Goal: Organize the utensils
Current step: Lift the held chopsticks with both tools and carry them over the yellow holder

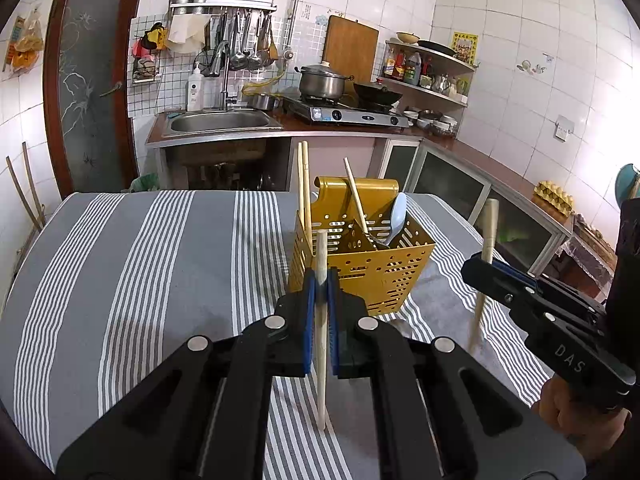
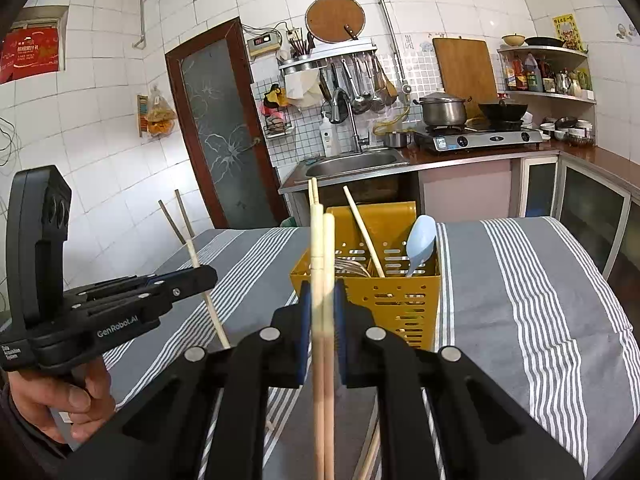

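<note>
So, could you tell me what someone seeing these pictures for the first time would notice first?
Probably the yellow utensil holder standing mid-table on the grey striped tablecloth, with chopsticks and a pale blue spoon sticking out. Next, the two black grippers in front of it: the left gripper is shut on a single chopstick, the right gripper on a pair of chopsticks.
</note>
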### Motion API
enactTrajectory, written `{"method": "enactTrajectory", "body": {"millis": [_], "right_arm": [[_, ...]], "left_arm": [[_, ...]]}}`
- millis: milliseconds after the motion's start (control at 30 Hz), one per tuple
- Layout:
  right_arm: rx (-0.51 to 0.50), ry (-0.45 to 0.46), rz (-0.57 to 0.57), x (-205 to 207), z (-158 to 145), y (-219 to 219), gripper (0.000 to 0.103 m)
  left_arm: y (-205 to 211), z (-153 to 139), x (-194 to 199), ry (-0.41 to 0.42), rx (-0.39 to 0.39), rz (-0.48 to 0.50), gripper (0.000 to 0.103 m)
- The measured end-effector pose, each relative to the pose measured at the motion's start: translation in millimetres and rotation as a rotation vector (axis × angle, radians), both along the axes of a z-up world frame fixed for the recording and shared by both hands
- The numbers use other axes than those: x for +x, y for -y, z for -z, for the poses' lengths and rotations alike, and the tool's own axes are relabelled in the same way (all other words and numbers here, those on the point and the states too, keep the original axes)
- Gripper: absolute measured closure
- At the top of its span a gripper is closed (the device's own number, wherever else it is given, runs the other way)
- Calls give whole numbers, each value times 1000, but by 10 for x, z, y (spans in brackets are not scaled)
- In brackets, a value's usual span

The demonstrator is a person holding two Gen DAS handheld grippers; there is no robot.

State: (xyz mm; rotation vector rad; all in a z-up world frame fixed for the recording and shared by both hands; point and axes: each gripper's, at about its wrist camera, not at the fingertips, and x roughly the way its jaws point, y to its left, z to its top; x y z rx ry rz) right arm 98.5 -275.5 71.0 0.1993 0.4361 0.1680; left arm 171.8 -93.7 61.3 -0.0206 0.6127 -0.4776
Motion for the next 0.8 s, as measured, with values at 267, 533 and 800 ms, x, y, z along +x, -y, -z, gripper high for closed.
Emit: {"method": "enactTrajectory", "body": {"millis": [267, 533, 800], "right_arm": [[-29, 31, -1, 20, -142, 12, 98], [-56, 46, -21, 68, -250, 9, 98], [-62, 124, -19, 9, -608, 51, 98]], "left_arm": [[37, -125, 11, 28, 4, 11, 98], [37, -168, 56, 33, 3, 5, 98], [8, -412, 89, 81, -11, 18, 98]]}}
